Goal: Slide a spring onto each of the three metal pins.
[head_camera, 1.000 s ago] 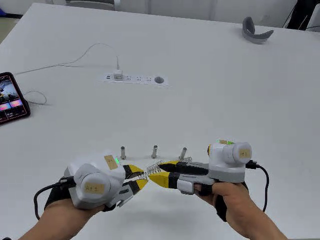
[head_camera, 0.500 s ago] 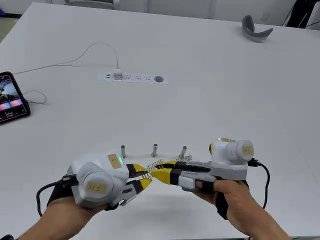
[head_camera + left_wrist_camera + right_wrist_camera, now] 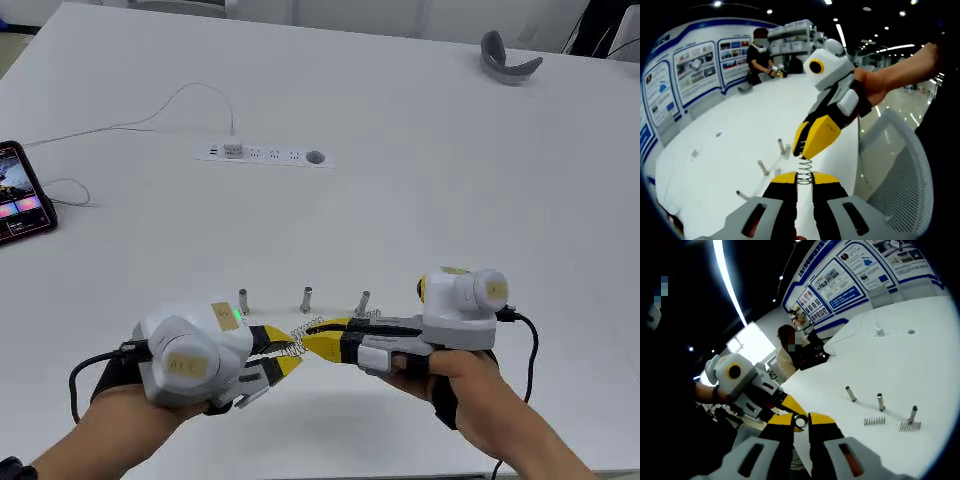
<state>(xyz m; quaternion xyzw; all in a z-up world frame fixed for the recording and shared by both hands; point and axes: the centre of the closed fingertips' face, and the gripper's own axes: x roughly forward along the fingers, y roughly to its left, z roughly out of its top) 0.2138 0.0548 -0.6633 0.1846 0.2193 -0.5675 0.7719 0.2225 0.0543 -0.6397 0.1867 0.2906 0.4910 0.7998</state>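
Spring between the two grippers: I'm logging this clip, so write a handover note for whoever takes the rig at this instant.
Left gripper: shut on one end of a spring.
Right gripper: shut on its other end. The spring is held between the two, on the person's side of the pins.
Three pins stand upright in a row on the table, all bare. Two more springs lie flat close to them.
Done: no spring fitted.
Left: all three springs go onto the pins.
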